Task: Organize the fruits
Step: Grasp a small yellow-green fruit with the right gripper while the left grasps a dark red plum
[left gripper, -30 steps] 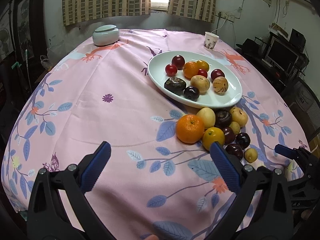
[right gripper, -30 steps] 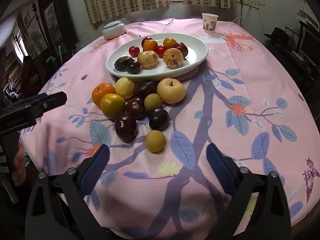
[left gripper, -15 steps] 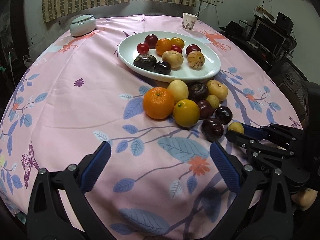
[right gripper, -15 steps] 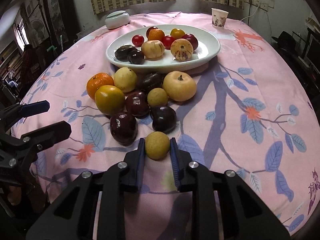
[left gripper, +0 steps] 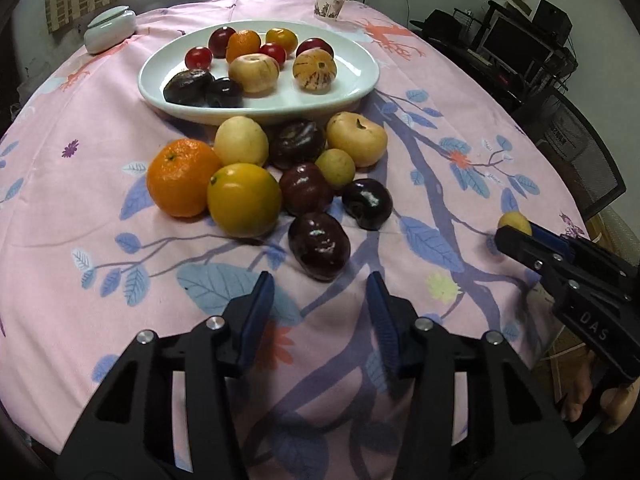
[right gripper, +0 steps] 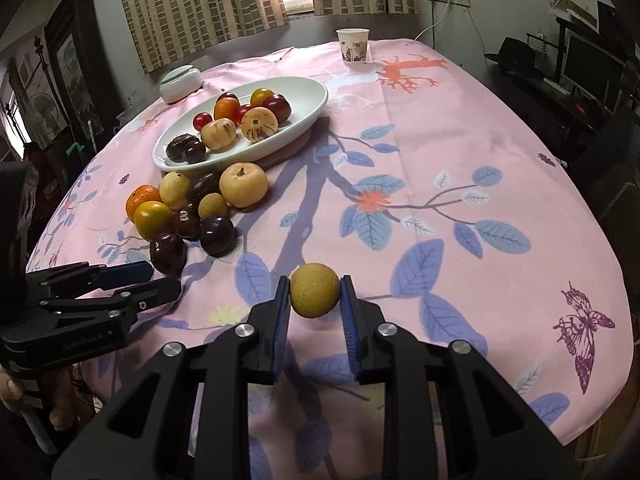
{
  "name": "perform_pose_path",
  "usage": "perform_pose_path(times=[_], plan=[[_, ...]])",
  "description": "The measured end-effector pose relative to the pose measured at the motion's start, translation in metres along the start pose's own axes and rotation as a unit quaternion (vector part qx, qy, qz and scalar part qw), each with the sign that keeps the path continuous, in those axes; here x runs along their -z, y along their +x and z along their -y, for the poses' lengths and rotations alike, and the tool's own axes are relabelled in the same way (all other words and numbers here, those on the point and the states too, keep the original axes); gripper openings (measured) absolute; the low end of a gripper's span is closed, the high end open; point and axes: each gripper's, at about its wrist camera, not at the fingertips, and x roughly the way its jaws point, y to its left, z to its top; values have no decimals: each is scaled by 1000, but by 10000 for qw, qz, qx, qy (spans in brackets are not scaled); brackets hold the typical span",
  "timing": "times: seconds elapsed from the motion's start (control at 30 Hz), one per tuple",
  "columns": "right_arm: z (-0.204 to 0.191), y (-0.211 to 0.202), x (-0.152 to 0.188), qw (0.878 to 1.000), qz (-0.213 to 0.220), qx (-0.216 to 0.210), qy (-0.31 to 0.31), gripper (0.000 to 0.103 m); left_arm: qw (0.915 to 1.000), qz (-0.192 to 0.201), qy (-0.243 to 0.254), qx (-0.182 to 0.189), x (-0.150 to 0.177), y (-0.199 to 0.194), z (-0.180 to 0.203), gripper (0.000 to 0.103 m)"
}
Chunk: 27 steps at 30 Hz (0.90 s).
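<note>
yellow fruit (right gripper: 315, 295): clamped in the right gripper (right gripper: 315, 304), apart from the pile
right gripper: closed on the yellow fruit
dark plum (left gripper: 319, 245): nearest of the pile on the worktop (left gripper: 80, 208), just ahead of the left gripper (left gripper: 320, 300)
left gripper: jaws have just been closing, part open, nothing between them
plate (left gripper: 360, 88): behind the pile, holding more fruit

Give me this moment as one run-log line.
right gripper: shut on small yellow fruit | left gripper: jaws just closing, nothing between, near dark plum | white plate: partly filled
</note>
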Motion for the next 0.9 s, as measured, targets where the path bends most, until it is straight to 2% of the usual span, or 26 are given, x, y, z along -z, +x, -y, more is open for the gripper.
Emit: perform_pose_path(times=[0.17, 0.2, 0.23, 0.3, 0.43, 0.63, 0.9], plan=[[6, -1, 5, 9999, -50, -153, 5, 25, 9998, 85, -22, -153, -9, 9, 9, 48], [5, 0, 6, 9998, -64, -189, -4, 25, 9996, 136, -51, -234, -10, 10, 9, 44], [5, 0, 6, 9997, -72, -216, -12, 25, 9993, 175, -66, -338, -11, 11, 9, 35], [5, 1, 7, 9996, -87, -259, -35, 25, 9992, 188, -140, -327, -12, 10, 5, 31], [2, 3, 6, 9994, -96, -320, -59, 25, 9994, 204, -249, -156, -12, 4, -1, 31], [-10, 5, 4, 9990, -111, -406, -128, 25, 9991, 379, -94, -140, -8, -10, 0, 31], [-24, 9, -3, 9989, -153, -410, -173, 25, 9983, 549, -200, -80, -9, -29, -17, 31]])
